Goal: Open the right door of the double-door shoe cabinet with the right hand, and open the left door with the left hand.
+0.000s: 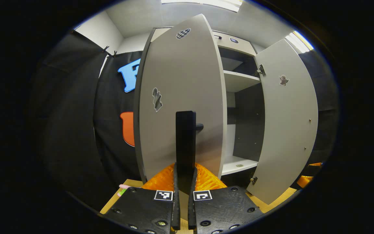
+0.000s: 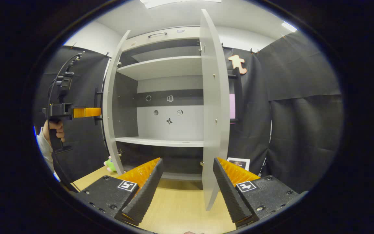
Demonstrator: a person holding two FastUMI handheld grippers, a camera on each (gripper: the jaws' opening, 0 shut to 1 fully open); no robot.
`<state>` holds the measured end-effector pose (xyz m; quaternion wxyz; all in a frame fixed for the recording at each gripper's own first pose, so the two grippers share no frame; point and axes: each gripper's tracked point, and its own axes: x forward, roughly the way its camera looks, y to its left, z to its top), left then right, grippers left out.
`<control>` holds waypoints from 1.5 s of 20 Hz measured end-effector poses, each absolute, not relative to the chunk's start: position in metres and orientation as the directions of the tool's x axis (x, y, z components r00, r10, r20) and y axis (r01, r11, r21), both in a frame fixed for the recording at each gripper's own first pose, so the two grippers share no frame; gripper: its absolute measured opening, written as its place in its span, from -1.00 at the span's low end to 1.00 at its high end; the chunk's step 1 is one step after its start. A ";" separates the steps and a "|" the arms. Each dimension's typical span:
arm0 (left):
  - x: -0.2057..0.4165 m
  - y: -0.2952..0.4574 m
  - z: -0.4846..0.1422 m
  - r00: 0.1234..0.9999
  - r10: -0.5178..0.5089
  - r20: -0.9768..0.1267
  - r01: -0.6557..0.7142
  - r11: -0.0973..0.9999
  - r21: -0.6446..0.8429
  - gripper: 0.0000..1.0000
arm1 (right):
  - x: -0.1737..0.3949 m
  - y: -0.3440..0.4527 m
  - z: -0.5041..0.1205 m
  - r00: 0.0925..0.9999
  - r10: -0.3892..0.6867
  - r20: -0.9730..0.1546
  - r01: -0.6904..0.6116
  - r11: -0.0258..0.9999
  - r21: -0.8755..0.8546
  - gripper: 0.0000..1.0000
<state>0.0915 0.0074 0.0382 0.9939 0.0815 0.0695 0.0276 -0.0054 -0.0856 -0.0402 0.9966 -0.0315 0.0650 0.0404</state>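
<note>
Left gripper (image 1: 185, 182): in the left gripper view its fingers are clenched on the upright bar handle (image 1: 185, 146) of the left door; in the right gripper view it shows at far left (image 2: 86, 112), level with that handle, held up by a person's hand (image 2: 54, 129) in a light sleeve.
Left door (image 1: 180, 97): swung out from the cabinet, nearly edge-on in the right gripper view (image 2: 113, 104); two stickers on its outer face, one near the top, one at mid height.
Shoe cabinet (image 2: 161, 97): stands on a wooden table (image 2: 180, 201) against the black cloth; both doors are open.
Shelves: two pale boards inside, an upper one (image 2: 161, 66) and a lower one (image 2: 161, 141); nothing large stands on them, and a small round thing on the lower board in the left gripper view is too small to tell.
Back panel: five small stickers, two on the dark strip and three on the pale part below.
Right door (image 2: 213, 107): open wide, its inner face and two hinges seen in the left gripper view (image 1: 287, 120); one sticker near its top.
Right gripper (image 2: 187, 182): fingers spread apart and released, grasping nothing; the right door's lower edge hangs between them, farther off.
Small toy (image 2: 110, 165): green and pink, on the table beside the left door's foot.
</note>
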 end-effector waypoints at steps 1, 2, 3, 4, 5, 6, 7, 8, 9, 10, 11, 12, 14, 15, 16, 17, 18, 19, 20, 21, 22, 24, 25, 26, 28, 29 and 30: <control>0.088 0.012 0.039 0.989 0.075 -0.131 -0.051 0.983 0.175 -0.83 | -0.005 -0.082 -0.041 0.988 0.080 -0.135 -0.089 0.994 -0.060 0.96; 0.084 0.017 0.040 0.988 0.085 -0.126 -0.061 0.982 0.179 -0.83 | -0.004 -0.080 -0.042 0.988 0.083 -0.133 -0.092 0.994 -0.061 0.96; 0.081 0.022 0.042 0.989 0.088 -0.120 -0.066 0.982 0.177 -0.83 | -0.004 -0.078 -0.042 0.987 0.086 -0.133 -0.095 0.993 -0.064 0.96; 0.079 0.027 0.043 0.989 0.094 -0.117 -0.073 0.983 0.170 -0.84 | -0.003 -0.077 -0.042 0.987 0.087 -0.136 -0.096 0.993 -0.067 0.93; 0.075 0.032 0.044 0.988 0.102 -0.113 -0.082 0.983 0.166 -0.84 | -0.002 -0.076 -0.043 0.987 0.086 -0.139 -0.097 0.993 -0.070 0.93; 0.072 0.038 0.044 0.988 0.110 -0.106 -0.091 0.982 0.167 -0.84 | 0.000 -0.077 -0.042 0.987 0.083 -0.136 -0.093 0.993 -0.069 0.93; 0.068 0.043 0.045 0.988 0.118 -0.098 -0.101 0.980 0.170 -0.84 | 0.000 -0.077 -0.041 0.988 0.080 -0.133 -0.090 0.994 -0.069 0.93; 0.065 0.047 0.044 0.988 0.126 -0.094 -0.109 0.979 0.170 -0.84 | 0.002 -0.077 -0.041 0.988 0.078 -0.130 -0.087 0.994 -0.066 0.93; 0.063 0.053 0.042 0.986 0.133 -0.101 -0.115 0.980 0.162 -0.84 | 0.002 -0.075 -0.041 0.988 0.081 -0.132 -0.089 0.994 -0.061 0.96; 0.061 0.057 0.039 0.985 0.132 -0.113 -0.114 0.982 0.152 -0.85 | 0.004 -0.073 -0.042 0.987 0.088 -0.135 -0.096 0.994 -0.056 0.96; 0.058 0.059 0.040 0.986 0.127 -0.111 -0.111 0.984 0.140 -0.85 | 0.006 -0.072 -0.042 0.986 0.091 -0.137 -0.099 0.994 -0.055 0.92; 0.058 0.061 0.043 0.987 0.122 -0.107 -0.108 0.986 0.125 -0.85 | 0.007 -0.071 -0.041 0.987 0.086 -0.136 -0.094 0.994 -0.057 0.96; 0.056 0.068 0.042 0.986 0.121 -0.112 -0.109 0.989 0.102 -0.85 | 0.010 -0.069 -0.038 0.988 0.085 -0.129 -0.093 0.994 -0.056 0.96; 0.056 0.073 0.043 0.985 0.130 -0.110 -0.119 0.988 0.098 -0.85 | 0.011 -0.067 -0.039 0.988 0.089 -0.127 -0.096 0.994 -0.053 0.93; 0.054 0.079 0.044 0.984 0.143 -0.106 -0.133 0.986 0.101 -0.85 | 0.011 -0.066 -0.039 0.988 0.090 -0.126 -0.098 0.994 -0.053 0.93; 0.052 0.084 0.045 0.982 0.158 -0.101 -0.147 0.983 0.108 -0.85 | 0.011 -0.066 -0.040 0.988 0.089 -0.129 -0.097 0.994 -0.055 0.93; 0.052 0.090 0.047 0.982 0.165 -0.094 -0.154 0.982 0.112 -0.85 | 0.011 -0.066 -0.042 0.988 0.087 -0.129 -0.095 0.994 -0.058 0.93; 0.052 0.098 0.049 0.979 0.184 -0.090 -0.173 0.978 0.117 -0.86 | 0.012 -0.067 -0.041 0.988 0.083 -0.130 -0.091 0.994 -0.061 0.93; 0.049 0.107 0.050 0.974 0.210 -0.086 -0.198 0.972 0.129 -0.87 | 0.012 -0.068 -0.042 0.988 0.079 -0.131 -0.088 0.994 -0.062 0.96; 0.047 0.119 0.052 0.966 0.246 -0.079 -0.233 0.961 0.150 -0.87 | 0.013 -0.069 -0.042 0.988 0.076 -0.132 -0.084 0.994 -0.063 0.93; 0.048 0.132 0.054 0.966 0.249 -0.070 -0.235 0.958 0.165 -0.96 | 0.013 -0.070 -0.041 0.989 0.072 -0.130 -0.081 0.995 -0.065 0.96; 0.048 0.132 0.053 0.975 0.204 -0.089 -0.195 0.975 0.102 -0.97 | 0.013 -0.071 -0.041 0.989 0.067 -0.131 -0.078 0.994 -0.075 0.93; 0.047 0.137 0.055 0.978 0.190 -0.085 -0.181 0.978 0.098 -0.97 | 0.014 -0.072 -0.042 0.989 0.063 -0.132 -0.074 0.994 -0.082 0.96; 0.047 0.141 0.056 0.981 0.179 -0.078 -0.171 0.980 0.100 -0.97 | 0.014 -0.073 -0.043 0.989 0.058 -0.134 -0.070 0.994 -0.085 0.96; 0.045 0.139 0.054 0.985 0.159 -0.072 -0.155 0.986 0.064 -0.97 | 0.014 -0.071 -0.043 0.989 0.056 -0.138 -0.067 0.994 -0.081 0.93; 0.044 0.140 0.054 0.985 0.159 -0.070 -0.157 0.987 0.039 -0.97 | 0.013 -0.071 -0.043 0.989 0.048 -0.137 -0.060 0.994 -0.089 0.93; 0.042 0.139 0.055 0.983 0.168 -0.069 -0.167 0.986 0.026 -0.97 | 0.012 -0.068 -0.040 0.991 0.046 -0.129 -0.060 0.993 -0.102 0.93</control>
